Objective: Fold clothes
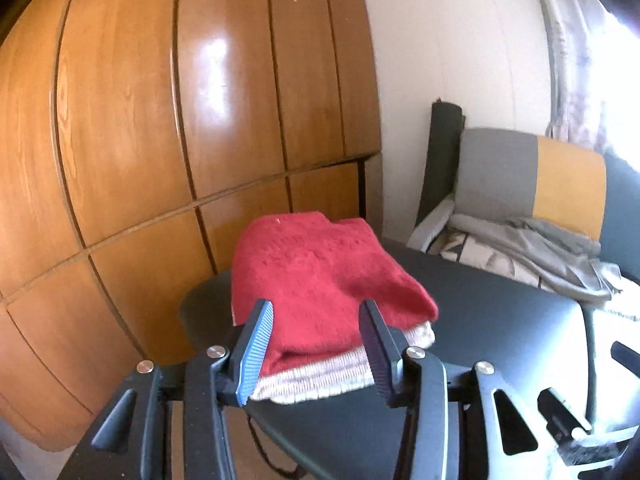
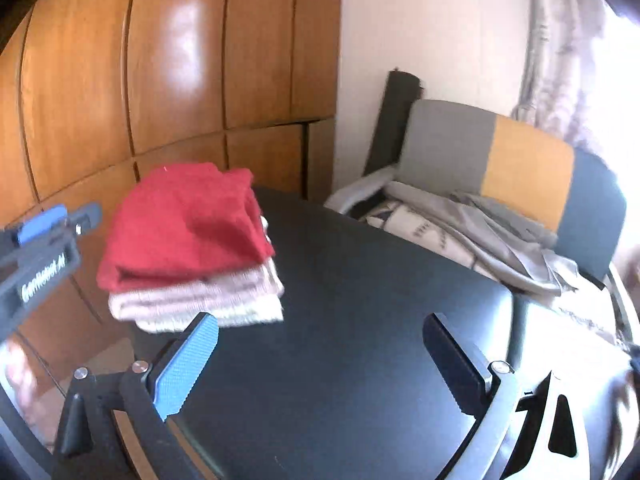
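Observation:
A folded red sweater (image 1: 320,268) (image 2: 188,224) lies on top of a folded beige knit garment (image 1: 320,380) (image 2: 208,300), stacked at the left edge of a dark round table (image 1: 500,320) (image 2: 360,280). My left gripper (image 1: 317,306) is open, its blue pad and dark finger standing either side of the stack's near end, with no grip on it. In the right wrist view the left gripper (image 2: 48,232) shows just left of the stack. My right gripper (image 2: 320,332) is wide open over bare tabletop, to the right of the stack's near corner, holding nothing.
A chair with a grey and yellow back (image 1: 532,176) (image 2: 488,164) stands behind the table, with loose grey clothes (image 1: 532,252) (image 2: 480,236) heaped on its seat. Wooden wardrobe doors (image 1: 180,120) (image 2: 160,80) fill the left. A curtain and bright window (image 2: 568,40) are at the right.

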`<state>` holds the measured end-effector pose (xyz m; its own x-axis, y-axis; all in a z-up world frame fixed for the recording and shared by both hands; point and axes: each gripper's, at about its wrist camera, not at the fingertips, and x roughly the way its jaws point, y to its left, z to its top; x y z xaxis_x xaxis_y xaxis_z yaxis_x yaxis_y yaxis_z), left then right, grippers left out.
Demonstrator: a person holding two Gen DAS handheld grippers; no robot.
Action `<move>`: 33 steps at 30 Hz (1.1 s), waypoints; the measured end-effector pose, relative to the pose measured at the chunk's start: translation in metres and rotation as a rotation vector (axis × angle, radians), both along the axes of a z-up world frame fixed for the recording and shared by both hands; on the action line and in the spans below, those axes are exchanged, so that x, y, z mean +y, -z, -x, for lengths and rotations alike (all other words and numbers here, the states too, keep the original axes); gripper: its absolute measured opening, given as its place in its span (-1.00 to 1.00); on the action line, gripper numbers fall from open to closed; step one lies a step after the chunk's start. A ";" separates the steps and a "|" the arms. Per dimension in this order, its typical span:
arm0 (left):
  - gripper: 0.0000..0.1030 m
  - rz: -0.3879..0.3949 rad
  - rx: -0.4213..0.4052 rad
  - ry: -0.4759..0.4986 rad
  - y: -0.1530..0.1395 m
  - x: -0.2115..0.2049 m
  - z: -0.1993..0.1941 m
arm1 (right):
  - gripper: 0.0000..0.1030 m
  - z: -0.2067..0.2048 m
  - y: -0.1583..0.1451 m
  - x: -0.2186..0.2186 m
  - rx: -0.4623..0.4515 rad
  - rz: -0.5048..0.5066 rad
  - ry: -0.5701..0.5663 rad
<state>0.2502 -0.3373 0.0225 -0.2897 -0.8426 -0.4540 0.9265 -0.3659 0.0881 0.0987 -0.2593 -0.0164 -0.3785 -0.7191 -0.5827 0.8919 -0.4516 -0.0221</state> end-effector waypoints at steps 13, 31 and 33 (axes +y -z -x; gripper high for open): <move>-0.12 0.040 0.008 0.024 -0.032 0.009 -0.065 | 1.00 -0.055 -0.041 -0.045 0.011 0.116 -0.137; -0.18 -0.185 0.192 -0.087 0.018 -0.069 -0.113 | 1.00 -0.103 -0.008 -0.122 0.021 0.007 -0.218; -0.18 -0.191 0.194 -0.086 0.020 -0.070 -0.113 | 1.00 -0.106 -0.006 -0.122 0.027 -0.003 -0.223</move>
<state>0.3632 -0.4078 0.0025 -0.3178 -0.7721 -0.5503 0.9476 -0.2783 -0.1568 0.2045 -0.3814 -0.0106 -0.2260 -0.7852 -0.5765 0.9688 -0.2431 -0.0486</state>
